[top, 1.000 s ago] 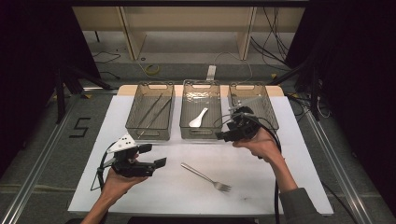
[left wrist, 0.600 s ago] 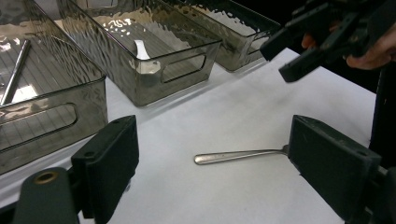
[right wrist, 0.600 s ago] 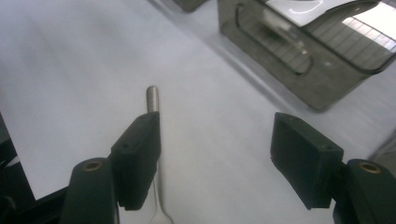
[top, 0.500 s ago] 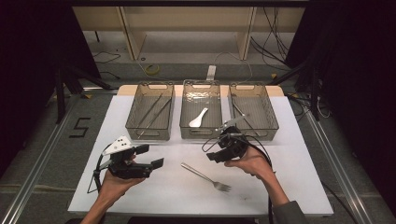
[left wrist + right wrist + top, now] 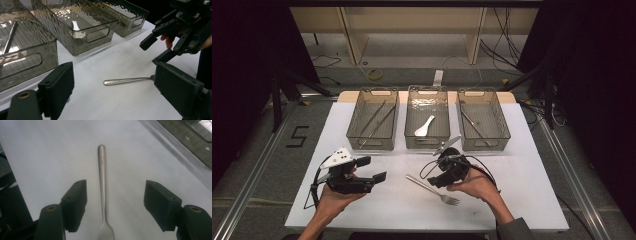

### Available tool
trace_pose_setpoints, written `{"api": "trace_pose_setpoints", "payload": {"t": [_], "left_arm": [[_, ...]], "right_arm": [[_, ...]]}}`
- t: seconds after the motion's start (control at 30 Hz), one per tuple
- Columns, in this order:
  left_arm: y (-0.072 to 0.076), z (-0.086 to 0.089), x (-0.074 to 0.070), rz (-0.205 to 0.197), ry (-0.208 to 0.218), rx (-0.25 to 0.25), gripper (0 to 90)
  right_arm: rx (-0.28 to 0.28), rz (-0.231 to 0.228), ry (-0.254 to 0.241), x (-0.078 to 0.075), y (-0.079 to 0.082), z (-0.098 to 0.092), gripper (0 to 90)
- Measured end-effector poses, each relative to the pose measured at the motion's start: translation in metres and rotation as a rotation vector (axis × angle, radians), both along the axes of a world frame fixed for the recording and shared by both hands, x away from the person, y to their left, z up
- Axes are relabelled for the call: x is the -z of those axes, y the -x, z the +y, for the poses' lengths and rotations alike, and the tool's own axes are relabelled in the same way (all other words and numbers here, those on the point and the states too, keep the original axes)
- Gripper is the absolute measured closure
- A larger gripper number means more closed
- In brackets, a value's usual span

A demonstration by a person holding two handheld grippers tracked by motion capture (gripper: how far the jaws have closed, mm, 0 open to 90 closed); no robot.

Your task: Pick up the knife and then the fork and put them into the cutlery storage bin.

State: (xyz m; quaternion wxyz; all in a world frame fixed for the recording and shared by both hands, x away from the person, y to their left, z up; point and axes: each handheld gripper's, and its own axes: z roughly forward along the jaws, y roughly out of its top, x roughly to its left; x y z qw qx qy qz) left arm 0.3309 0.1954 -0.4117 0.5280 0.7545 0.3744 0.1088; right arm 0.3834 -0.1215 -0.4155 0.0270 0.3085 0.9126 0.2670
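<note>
Nearest us, our left gripper (image 5: 373, 169) sits low at about seven o'clock on the white table (image 5: 532, 200), jaws spread with nothing between them, and it has not shifted from where it was a second ago; in the left gripper view its two black pads frame the fork's handle from the side. The change is all on the other hand: our right gripper (image 5: 433, 181), which a second ago hovered up by the trays at about one o'clock, has come down and toward us and now hangs just over the fork (image 5: 432, 189), which lies flat near the table's middle, tines toward five o'clock and handle toward eleven. In the right gripper view the fork (image 5: 102, 185) runs straight up the gap, handle tip at twelve o'clock, with the jaws wide apart on either side and not touching it, so nothing is pinched yet. We judge that this lines us up for a grasp on the handle, with only a short drop and a squeeze left. Farther off, at twelve o'clock, stand three clear trays: the left tray (image 5: 373, 144) holds long thin utensils, the middle tray (image 5: 427, 144) a white spoon (image 5: 424, 127), the right tray (image 5: 484, 145) one slim piece; the fork probably belongs in one of them, though we cannot tell which
</note>
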Motion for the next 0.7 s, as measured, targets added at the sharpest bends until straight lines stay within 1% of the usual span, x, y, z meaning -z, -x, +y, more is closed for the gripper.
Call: {"api": "trace_pose_setpoints", "payload": {"t": [0.1,0.23,0.37,0.5,0.7], "left_arm": [[0.0,0.001,0.0,-0.005,-0.002,-0.002,15.8],[0.0,0.001,0.0,-0.006,0.0,-0.004,15.8],[0.0,0.001,0.0,-0.006,-0.003,0.0,15.9],[0.0,0.0,0.0,-0.004,-0.002,-0.001,15.8],[-0.001,0.001,0.0,-0.005,-0.001,-0.001,15.8]], "right_arm": [[0.0,0.012,0.019,0.004,0.001,0.004,37.7],[-0.025,0.022,0.03,0.008,0.002,0.007,42.3],[-0.036,0.032,0.073,0.014,0.004,0.012,48.2],[-0.063,0.034,0.097,0.019,0.005,0.015,53.1],[-0.055,0.051,0.124,0.028,0.003,0.016,58.0]]}}
